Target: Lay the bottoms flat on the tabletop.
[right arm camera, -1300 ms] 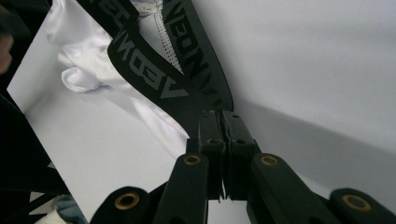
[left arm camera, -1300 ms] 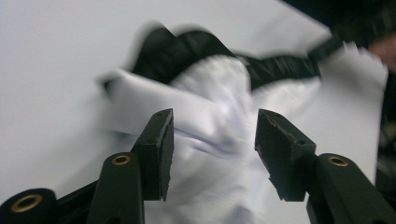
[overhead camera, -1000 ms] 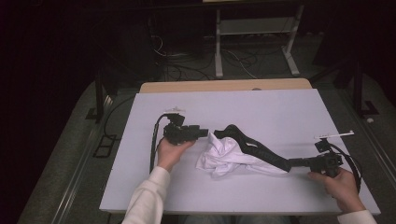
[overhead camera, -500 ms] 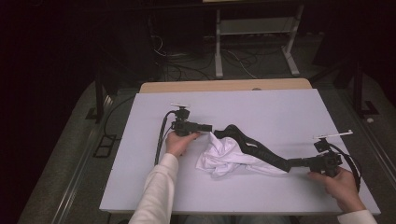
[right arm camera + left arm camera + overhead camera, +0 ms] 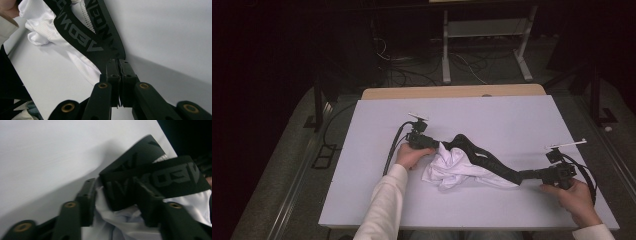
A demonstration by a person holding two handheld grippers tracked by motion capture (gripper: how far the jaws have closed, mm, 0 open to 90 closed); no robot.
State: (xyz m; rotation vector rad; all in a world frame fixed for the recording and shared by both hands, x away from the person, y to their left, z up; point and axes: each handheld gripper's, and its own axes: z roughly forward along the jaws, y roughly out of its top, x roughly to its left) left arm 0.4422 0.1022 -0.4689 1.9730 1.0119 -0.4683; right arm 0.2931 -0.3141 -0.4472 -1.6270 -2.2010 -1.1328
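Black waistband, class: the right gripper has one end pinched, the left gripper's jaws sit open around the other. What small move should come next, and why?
Probably close the left gripper on the black waistband. Its jaws stand open on either side of the band and white fabric, while the right gripper is already shut on the far end, so gripping here would let both ends be pulled apart.

Wide open white desk [image 5: 492, 115] all around, with just the crumpled white garment [image 5: 452, 170] and its black waistband [image 5: 492, 162] strung across the middle between both tongs.
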